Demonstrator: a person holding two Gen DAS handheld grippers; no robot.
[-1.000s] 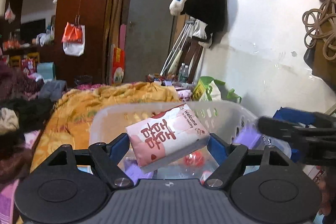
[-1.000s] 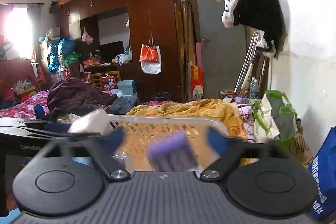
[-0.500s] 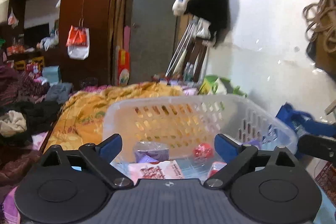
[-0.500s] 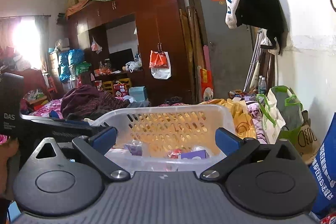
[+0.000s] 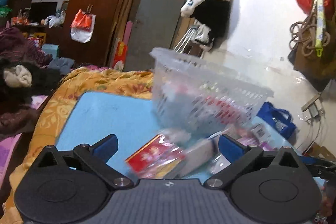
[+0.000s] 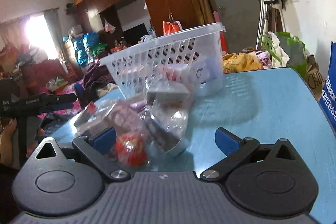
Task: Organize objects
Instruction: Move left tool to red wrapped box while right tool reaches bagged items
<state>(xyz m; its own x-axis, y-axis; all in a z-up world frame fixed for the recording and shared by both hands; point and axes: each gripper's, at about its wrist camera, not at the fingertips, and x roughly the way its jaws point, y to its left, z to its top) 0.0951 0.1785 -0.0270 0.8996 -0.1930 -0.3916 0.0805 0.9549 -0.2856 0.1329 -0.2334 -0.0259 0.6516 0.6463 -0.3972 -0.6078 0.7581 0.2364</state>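
Observation:
A white slotted plastic basket (image 5: 208,85) stands tilted on the blue table (image 5: 109,117), with packets showing through its wall; it also shows in the right wrist view (image 6: 168,56). In front of it, blurred loose items lie on the table: a red and yellow packet (image 5: 155,157), clear wrappers (image 6: 168,117), a box (image 6: 168,93) and a red ball (image 6: 130,151). My left gripper (image 5: 167,146) is open and empty above the red packet. My right gripper (image 6: 166,138) is open and empty by the pile. The left gripper also shows at the left of the right wrist view (image 6: 42,102).
An orange blanket (image 5: 100,79) covers the bed behind the table. Piled clothes (image 5: 19,77) lie at the left. A dark wardrobe (image 5: 90,3) and grey door (image 5: 151,20) stand at the back. Bags (image 6: 283,51) sit along the white wall on the right.
The basket has tipped over and items have spilled onto the blue table. Both grippers have pulled back and lower. The pink packet, held one second ago, was dropped.

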